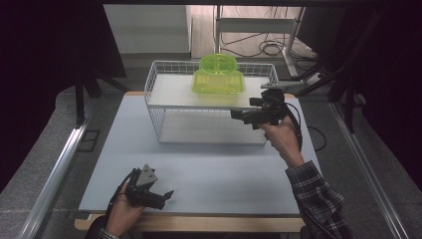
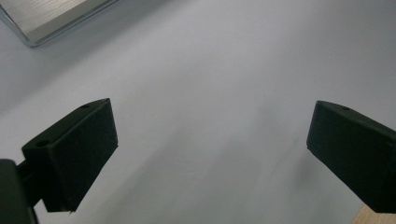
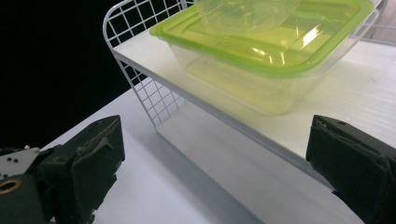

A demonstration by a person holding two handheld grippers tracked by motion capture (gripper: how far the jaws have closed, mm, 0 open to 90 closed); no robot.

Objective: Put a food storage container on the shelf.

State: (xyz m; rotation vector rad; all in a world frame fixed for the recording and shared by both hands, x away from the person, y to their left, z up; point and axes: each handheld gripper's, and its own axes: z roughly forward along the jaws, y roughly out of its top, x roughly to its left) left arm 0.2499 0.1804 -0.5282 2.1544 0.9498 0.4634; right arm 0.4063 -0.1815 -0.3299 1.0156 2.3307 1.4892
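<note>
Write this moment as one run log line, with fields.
right tongs: open, near rack | left tongs: open, over table | green container: on rack shelf

The high view looks forward and down from above the person's side, taking in the whole tabletop (image 1: 209, 174) and the white wire rack (image 1: 211, 102) at its far end. The left gripper view sits close over bare tabletop (image 2: 210, 84), facing down along its tongs. The right gripper view looks from near, level with the rack's upper shelf (image 3: 261, 126), at the green-lidded container (image 3: 271, 51), which the high view shares (image 1: 219, 79).
</note>
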